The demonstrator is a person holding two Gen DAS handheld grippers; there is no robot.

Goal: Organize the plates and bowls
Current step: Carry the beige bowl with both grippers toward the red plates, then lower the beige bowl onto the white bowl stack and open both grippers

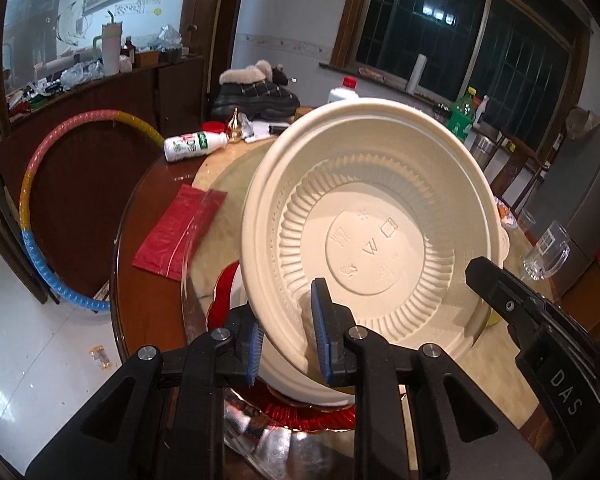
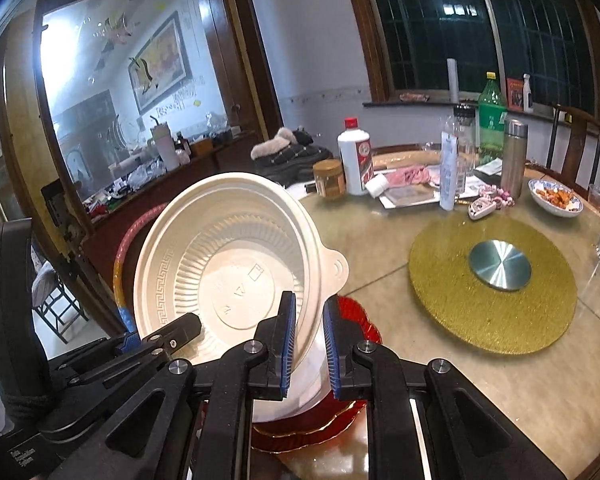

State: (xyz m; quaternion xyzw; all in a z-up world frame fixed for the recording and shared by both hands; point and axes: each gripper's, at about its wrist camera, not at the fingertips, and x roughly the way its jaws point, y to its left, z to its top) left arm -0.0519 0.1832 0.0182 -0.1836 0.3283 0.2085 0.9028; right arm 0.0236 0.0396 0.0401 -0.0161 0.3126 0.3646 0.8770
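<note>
While both grippers (image 1: 288,336) (image 2: 308,344) pinch its rim, bowl (image 1: 372,240) tilts above red plate (image 2: 356,316).

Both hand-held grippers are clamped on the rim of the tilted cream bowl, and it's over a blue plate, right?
Not quite: the plate under the tilted cream bowl is red, as the right wrist view shows. Both the left hand-held gripper and right hand-held gripper do clamp its rim.

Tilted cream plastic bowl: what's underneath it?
Under the tilted cream plastic bowl, held by both claws, sits a white bowl-like base on a red scalloped glass plate. How many pieces are stacked, and the plate's centre, are covered.
</note>
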